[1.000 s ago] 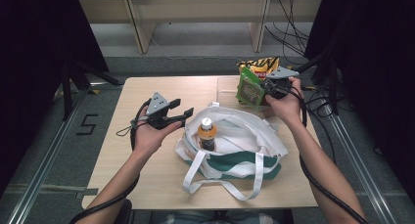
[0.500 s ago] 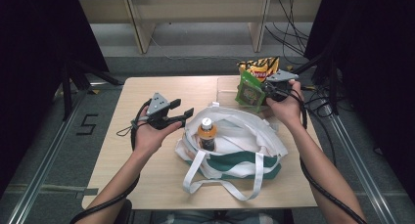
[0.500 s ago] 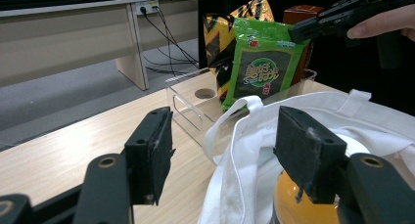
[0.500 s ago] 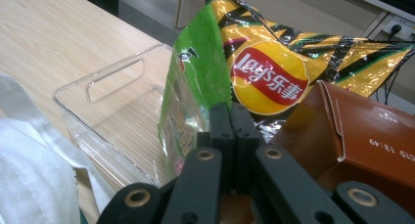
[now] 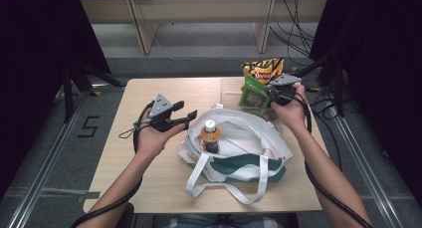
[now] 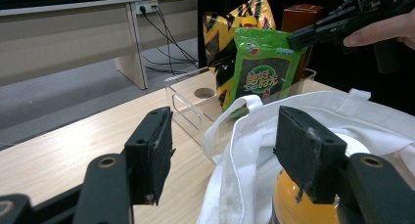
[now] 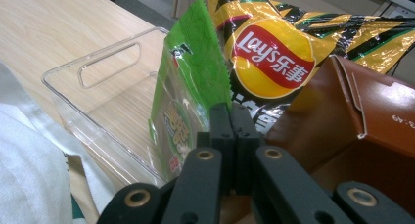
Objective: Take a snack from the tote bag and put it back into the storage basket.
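Note:
A green snack packet (image 5: 253, 95) (image 6: 262, 70) (image 7: 188, 101) stands upright in a clear plastic bin (image 5: 230, 86) (image 7: 98, 87) at the table's far right. My right gripper (image 5: 270, 91) (image 7: 230, 114) (image 6: 303, 38) is shut on the packet's top corner. My left gripper (image 5: 191, 117) (image 6: 225, 141) is open with nothing between its pads, held just left of a white tote bag with a green band (image 5: 239, 148) (image 6: 303, 111). Inside the bag stands a bottle with an orange label (image 5: 210, 136) (image 6: 293, 209).
A yellow Lay's chips bag (image 5: 263, 68) (image 6: 235, 23) (image 7: 279, 53) and a brown carton (image 7: 352, 116) (image 6: 301, 16) stand behind the green packet in the bin. The tote's handles trail toward the near table edge (image 5: 199, 208). Bare wood lies at the left (image 5: 129, 103).
The right hand with the green packet has shifted only very slightly. The left hand has stayed where it was.

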### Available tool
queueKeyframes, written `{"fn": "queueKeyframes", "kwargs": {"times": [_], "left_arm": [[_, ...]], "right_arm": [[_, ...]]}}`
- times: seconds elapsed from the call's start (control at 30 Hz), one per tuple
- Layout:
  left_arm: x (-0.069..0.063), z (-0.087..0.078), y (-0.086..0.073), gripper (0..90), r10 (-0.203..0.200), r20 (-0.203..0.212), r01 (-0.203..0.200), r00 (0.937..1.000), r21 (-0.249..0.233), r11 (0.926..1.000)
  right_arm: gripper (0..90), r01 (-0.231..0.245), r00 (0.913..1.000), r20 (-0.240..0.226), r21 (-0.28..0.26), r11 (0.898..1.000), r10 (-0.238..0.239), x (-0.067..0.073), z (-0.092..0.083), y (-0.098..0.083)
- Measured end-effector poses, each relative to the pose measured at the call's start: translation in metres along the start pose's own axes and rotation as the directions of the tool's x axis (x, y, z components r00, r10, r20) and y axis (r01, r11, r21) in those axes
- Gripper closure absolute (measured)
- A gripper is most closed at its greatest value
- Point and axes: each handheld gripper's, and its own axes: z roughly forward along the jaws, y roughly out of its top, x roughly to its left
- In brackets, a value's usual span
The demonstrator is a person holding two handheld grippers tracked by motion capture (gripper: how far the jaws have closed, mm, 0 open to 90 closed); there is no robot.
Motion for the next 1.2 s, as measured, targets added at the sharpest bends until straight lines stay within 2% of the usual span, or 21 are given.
{"fn": "queueKeyframes", "kwargs": {"times": [0.07,0.17,0.43,0.5,0.73,0.9,0.93,1.07,1.13,1.2], "left_arm": [[-0.0003,0.0002,-0.0002,38.6,-0.001,0.001,0.001,1.0000,0.000,1.0000],[-0.0005,0.0006,-0.0002,38.6,-0.001,0.000,0.001,1.0000,0.002,1.0000],[-0.0005,0.0007,-0.0003,38.6,0.000,0.001,0.000,1.0000,0.003,1.0000],[-0.0005,0.0006,-0.0001,38.5,0.000,0.000,0.000,1.0000,0.002,1.0000],[-0.0005,0.0003,0.0001,38.5,0.000,0.000,0.000,1.0000,0.001,1.0000],[-0.0005,0.0005,-0.0002,38.5,0.000,0.000,0.000,1.0000,0.002,1.0000],[-0.0005,0.0005,-0.0002,38.5,-0.001,-0.001,0.001,1.0000,0.002,1.0000],[-0.0005,0.0002,0.0002,38.5,0.000,0.000,0.000,1.0000,0.001,1.0000],[-0.0005,0.0001,0.0002,38.5,0.002,0.000,-0.002,1.0000,0.001,1.0000],[-0.0006,0.0001,0.0002,38.5,0.001,0.000,-0.001,1.0000,0.001,1.0000]], "right_arm": [[90.0,0.000,1.0000,0.004,-0.001,1.000,0.000,0.0001,0.0007,-0.0005],[90.0,0.029,0.9995,0.011,-0.004,1.000,-0.029,-0.0010,0.0012,-0.0015],[90.0,0.032,0.9995,0.006,0.005,0.999,-0.032,-0.0016,0.0020,-0.0024],[90.0,0.005,0.9999,0.010,0.009,1.000,-0.005,0.0006,0.0018,-0.0029],[90.0,0.011,0.9998,0.015,0.006,1.000,-0.011,-0.0006,0.0023,-0.0055],[86.9,0.013,0.9998,0.013,0.012,1.000,-0.013,-0.0031,0.0016,-0.0053],[86.1,-0.001,0.9999,0.016,0.011,1.000,0.001,-0.0025,0.0016,-0.0051],[81.8,0.003,0.9994,0.033,-0.004,1.000,-0.003,-0.0022,0.0015,-0.0057],[80.5,-0.013,0.9995,0.028,0.013,1.000,0.012,-0.0006,0.0000,-0.0050],[79.5,0.009,0.9996,0.028,0.004,1.000,-0.009,-0.0017,0.0006,-0.0049]]}}
